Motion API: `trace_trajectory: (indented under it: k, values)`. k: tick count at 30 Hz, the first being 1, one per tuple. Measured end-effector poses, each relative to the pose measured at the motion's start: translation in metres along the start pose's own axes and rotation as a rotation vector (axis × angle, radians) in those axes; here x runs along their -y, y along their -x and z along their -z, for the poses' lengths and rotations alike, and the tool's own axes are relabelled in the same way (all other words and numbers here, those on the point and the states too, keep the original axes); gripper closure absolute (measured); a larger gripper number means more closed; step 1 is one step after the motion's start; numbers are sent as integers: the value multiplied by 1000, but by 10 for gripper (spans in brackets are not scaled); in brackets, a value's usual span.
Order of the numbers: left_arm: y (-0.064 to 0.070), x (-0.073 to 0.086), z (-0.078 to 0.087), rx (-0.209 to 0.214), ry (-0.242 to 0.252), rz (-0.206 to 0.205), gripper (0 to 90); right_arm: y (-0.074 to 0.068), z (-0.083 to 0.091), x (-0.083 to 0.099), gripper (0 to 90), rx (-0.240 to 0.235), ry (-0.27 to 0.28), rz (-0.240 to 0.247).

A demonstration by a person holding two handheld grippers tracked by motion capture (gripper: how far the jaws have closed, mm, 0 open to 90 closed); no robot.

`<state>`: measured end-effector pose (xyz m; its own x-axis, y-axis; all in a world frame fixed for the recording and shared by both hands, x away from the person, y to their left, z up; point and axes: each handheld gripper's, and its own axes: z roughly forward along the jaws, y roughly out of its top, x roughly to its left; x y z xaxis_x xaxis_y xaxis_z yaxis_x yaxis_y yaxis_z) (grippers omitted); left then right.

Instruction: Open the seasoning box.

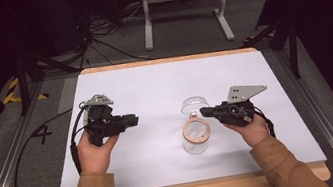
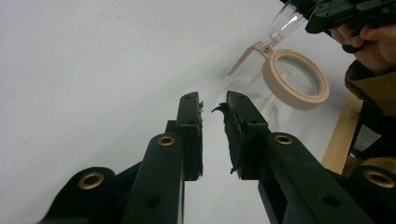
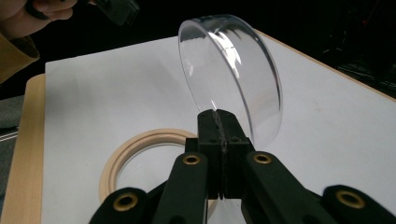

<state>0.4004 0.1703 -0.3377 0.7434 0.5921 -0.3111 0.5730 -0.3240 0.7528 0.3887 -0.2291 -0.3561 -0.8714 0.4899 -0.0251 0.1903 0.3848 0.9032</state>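
1. The right gripper (image 3: 219,128) is clamped on the rim of a clear lid (image 3: 233,70), tilted on edge just above the jar (image 1: 195,137).
2. The jar stands upright beneath that gripper, tan-ringed mouth up; its clear wall is hard to make out.
3. The left gripper (image 2: 214,105) hovers well apart, jaws slightly parted, empty.

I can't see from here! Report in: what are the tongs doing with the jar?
Right tongs shut on clear lid, lifted off. Left tongs open, holding nothing. Jar upright, open. Nothing in the way.

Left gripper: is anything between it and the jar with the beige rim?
Nothing visible. The left gripper, jaws apart, faces the jar across bare white table. The clear lid, hinged open, is pinched by the right gripper on the jar's far side, clear of that path.
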Motion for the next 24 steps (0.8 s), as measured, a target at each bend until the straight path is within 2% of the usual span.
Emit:
trace_trajectory:
  k: [2, 5, 9, 11, 18, 24]
  values:
    - [-5, 3, 0, -11, -6, -5, 755, 2, -1, 1, 897, 23, -3, -9]
    - [-12, 7, 1, -15, -10, 18, 750, 4, -1, 2, 896, 44, -10, -20]
    - [-15, 7, 1, -10, -12, 22, 746, 5, 1, 3, 896, 50, -7, -23]
    - [-14, 7, 1, -2, -5, 21, 738, 4, 2, 2, 894, 37, -2, -23]
    - [-10, 3, 5, -4, -14, -25, 716, 3, 13, -2, 893, 29, 17, -2]
    - [-11, 1, 7, -19, -36, -41, 703, 9, 37, -4, 883, 53, 26, 0]
